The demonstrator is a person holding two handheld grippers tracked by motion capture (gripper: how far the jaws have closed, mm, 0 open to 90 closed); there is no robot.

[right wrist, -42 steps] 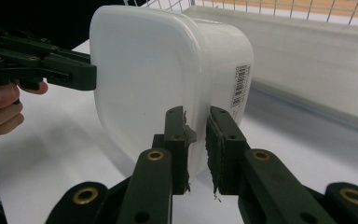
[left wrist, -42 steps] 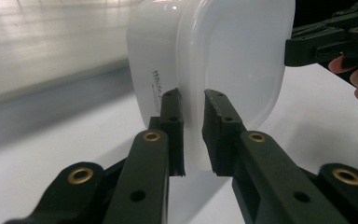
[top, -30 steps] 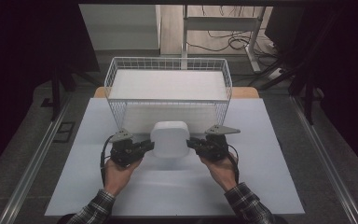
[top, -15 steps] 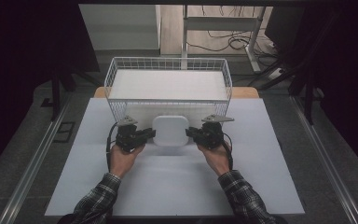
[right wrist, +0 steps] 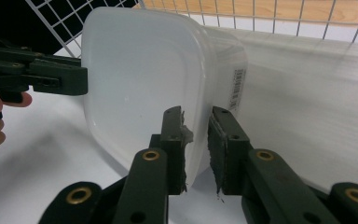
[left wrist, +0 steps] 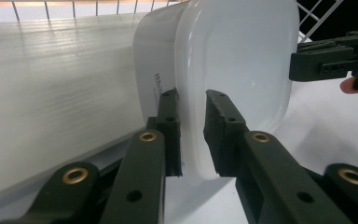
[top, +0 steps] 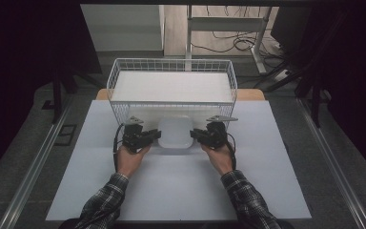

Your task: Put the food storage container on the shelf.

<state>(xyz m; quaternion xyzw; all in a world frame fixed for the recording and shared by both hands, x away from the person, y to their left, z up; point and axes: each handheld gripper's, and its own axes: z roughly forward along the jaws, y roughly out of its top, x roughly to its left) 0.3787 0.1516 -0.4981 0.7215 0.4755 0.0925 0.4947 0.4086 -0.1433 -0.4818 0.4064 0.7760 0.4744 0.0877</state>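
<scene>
Carried farther fwd vs 1.0 s ago: white plastic container (top: 175, 133) now up against wire basket (top: 119, 112) front wall, just off the table (top: 276, 191). Left gripper (left wrist: 192, 135) jaws pinching the rim at 1 side, rim between pads; right gripper (right wrist: 196, 142) same at opposite side. Judged light, empty, thin-walled, a bit flexy, smooth and slippery. Best hold: rim lip, 2 opposite sides, moderate squeeze.

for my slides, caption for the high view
Both grippers hold a white tub in front of a wire basket.
</scene>
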